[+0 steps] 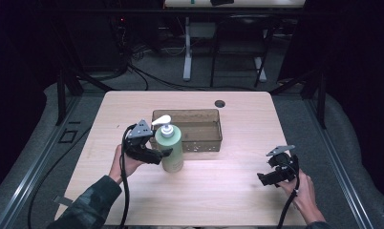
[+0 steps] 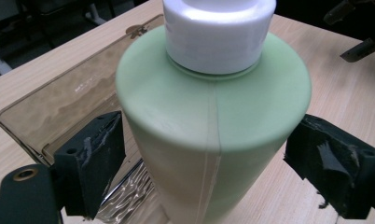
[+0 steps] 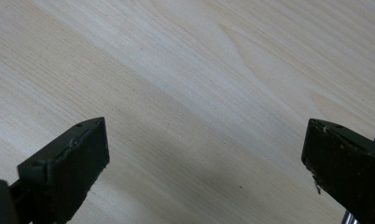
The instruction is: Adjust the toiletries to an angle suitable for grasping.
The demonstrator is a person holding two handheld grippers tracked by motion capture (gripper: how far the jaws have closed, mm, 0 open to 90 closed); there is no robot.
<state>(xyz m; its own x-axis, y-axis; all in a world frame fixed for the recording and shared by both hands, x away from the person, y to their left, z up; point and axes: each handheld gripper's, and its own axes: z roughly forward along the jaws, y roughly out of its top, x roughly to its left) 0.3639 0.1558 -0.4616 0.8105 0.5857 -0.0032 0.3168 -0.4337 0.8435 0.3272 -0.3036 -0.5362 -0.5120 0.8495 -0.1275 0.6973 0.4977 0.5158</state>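
A pale green pump bottle (image 1: 172, 148) with a white pump head (image 1: 162, 120) stands upright on the wooden table (image 1: 218, 195), just in front of a clear brown bin (image 1: 214, 114). My left gripper (image 1: 167, 153) comes in from the left. In the left gripper view its black pads (image 2: 99, 158) sit against both sides of the bottle (image 2: 213, 116) below the white cap (image 2: 218, 32). My right gripper (image 1: 262, 179) is held low over the table's right front, well away from the bottle. Its jaws (image 3: 204, 154) stand wide apart over bare wood with nothing between them.
The bin (image 2: 59, 107) lies directly behind the bottle, its near wall close to my left gripper. A round cable hole (image 1: 220, 103) sits near the table's far edge. A desk frame and cables stand on the floor beyond. The right gripper (image 2: 358, 46) appears far off in the left gripper view.
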